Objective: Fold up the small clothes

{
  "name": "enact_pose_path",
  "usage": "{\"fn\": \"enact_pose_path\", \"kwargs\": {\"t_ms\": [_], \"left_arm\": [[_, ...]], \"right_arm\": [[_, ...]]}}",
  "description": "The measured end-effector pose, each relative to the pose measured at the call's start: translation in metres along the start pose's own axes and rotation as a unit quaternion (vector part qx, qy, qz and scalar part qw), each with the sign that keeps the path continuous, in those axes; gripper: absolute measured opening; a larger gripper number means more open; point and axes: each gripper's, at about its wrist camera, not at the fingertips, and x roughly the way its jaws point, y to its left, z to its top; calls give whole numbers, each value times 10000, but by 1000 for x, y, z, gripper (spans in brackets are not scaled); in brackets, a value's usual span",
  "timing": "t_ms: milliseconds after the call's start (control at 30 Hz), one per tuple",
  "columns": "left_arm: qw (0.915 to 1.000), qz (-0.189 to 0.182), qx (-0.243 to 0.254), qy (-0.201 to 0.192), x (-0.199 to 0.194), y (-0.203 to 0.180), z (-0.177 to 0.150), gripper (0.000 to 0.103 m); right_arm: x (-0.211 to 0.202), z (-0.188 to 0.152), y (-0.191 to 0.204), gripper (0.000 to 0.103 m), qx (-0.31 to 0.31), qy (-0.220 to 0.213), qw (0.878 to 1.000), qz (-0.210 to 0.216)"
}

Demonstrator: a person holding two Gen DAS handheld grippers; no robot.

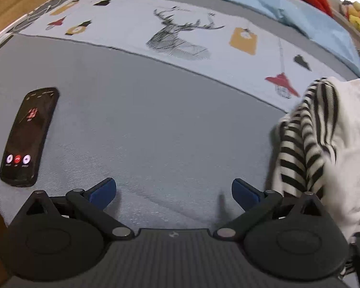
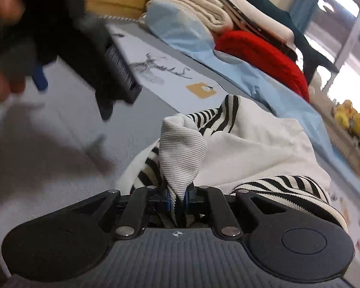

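My right tongs are clenched on a ribbed white fold of the black-and-white striped garment, which bunches just ahead of them; my left tongs stand released over bare grey bedding, that garment heaped to their right, a phone to their left. Beyond both lies the deer-print cloth; farther off, pale blue fabric and a red knit.

Grey bedcover bare in middle, free to pass; phone blocks left, striped garment crowds right, clothes pile behind.
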Motion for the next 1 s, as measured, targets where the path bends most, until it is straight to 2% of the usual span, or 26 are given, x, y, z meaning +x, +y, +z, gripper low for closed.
{"fn": "enact_pose_path", "kwargs": {"t_ms": [67,133,200,233,267,300,333,433,467,533,600,633,667,733,767,833,867,933,967,1000], "left_arm": [[9999,-59,-10,-150,-6,-4,0,103],[9996,-31,-21,-282,-9,-8,1,103],[9992,-43,-106,-381,-13,-9,3,103],[9989,-139,-149,-425,-15,-9,4,103],[9984,-256,-163,-467,-17,-9,5,103],[9980,-350,-152,-510,-19,-11,5,103],[9972,-458,-132,-575,-22,-13,5,103],[9940,-842,70,-695,-30,-23,3,103],[9921,-1001,140,-738,-33,-27,1,103],[9877,-1320,308,-781,-40,-36,-4,103],[9835,-1513,548,-823,-45,-48,-11,103],[9828,-1495,699,-834,-47,-56,-15,103],[9826,-1429,851,-827,-46,-64,-18,103],[9829,-1329,1036,-741,-42,-76,-23,103],[9830,-1325,1075,-673,-39,-80,-25,103],[9855,-1165,1121,-512,-29,-85,-27,103],[9873,-1012,1143,-447,-24,-87,-27,103],[9912,-502,1205,-203,-7,-85,-27,103],[9924,-322,1183,-52,1,-83,-26,103],[9938,-301,1069,111,7,-77,-25,103]], "right_arm": [[-17,14,-3,11,180,-367,9991,51],[-27,20,2,11,10,-659,9978,-5],[-9,15,5,23,-70,-355,9993,99],[6,13,8,42,-39,-43,9995,309],[16,7,11,54,64,154,9982,579],[14,3,13,57,88,111,9976,676],[4,-1,15,58,24,-110,9977,670],[-44,-4,-2,58,283,-562,9942,874],[-63,-7,-15,58,397,-712,9933,818],[-99,-15,-40,57,615,-984,9926,348],[-131,-27,-76,54,1157,-1266,9848,-274],[-138,-30,-93,40,1459,-1294,9795,-504],[-141,-34,-112,30,1789,-1237,9738,-660],[-132,-40,-141,21,2257,-1015,9660,-745],[-125,-41,-151,18,2458,-994,9611,-768],[-109,-41,-155,17,2563,-895,9608,-569],[-94,-41,-152,16,2497,-692,9650,-409],[-55,-48,-136,17,2167,-12,9762,30],[-40,-57,-122,18,1775,218,9839,16],[-35,-70,-101,18,1250,264,9917,-132]]}}
